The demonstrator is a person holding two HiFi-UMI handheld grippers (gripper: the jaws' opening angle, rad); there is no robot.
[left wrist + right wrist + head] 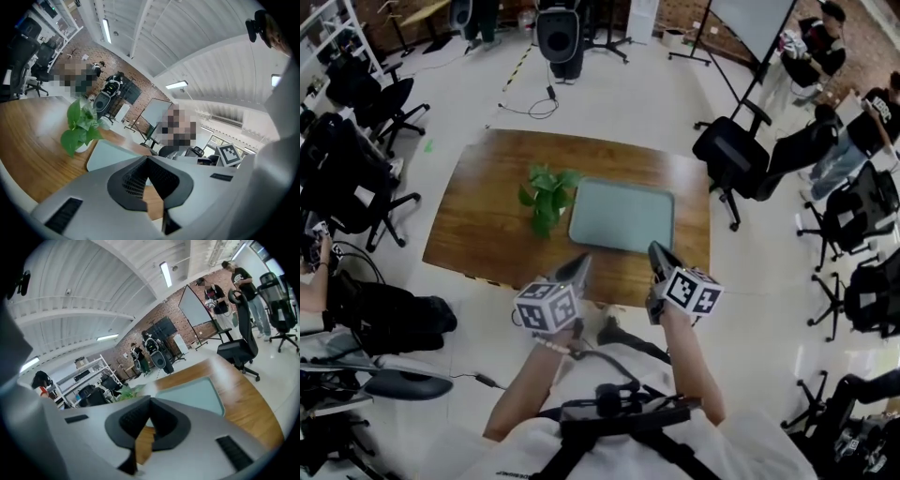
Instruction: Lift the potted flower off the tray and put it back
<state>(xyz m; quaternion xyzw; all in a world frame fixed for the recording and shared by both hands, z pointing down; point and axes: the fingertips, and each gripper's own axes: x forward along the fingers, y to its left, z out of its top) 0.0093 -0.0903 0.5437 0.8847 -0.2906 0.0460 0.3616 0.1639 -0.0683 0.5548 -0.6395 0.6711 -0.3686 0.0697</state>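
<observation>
Head view: the left gripper (584, 262) and the right gripper (657, 251) hover over the near edge of the brown wooden table (478, 220), each with jaws pressed together on nothing. Just ahead of both lies the pale green rectangular tray (623, 217). The green leafy potted flower (546, 197) stands on the wood ahead-left of the left gripper, beside the tray's left edge.

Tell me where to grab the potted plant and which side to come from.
Grip the small white pot, not the foliage. Seen from above, the leaves spread over and hide it, so probably come in low and near level from the table's near edge. The tray lies close on its right, so the left claw seems handier; it is shut and must open first.
</observation>
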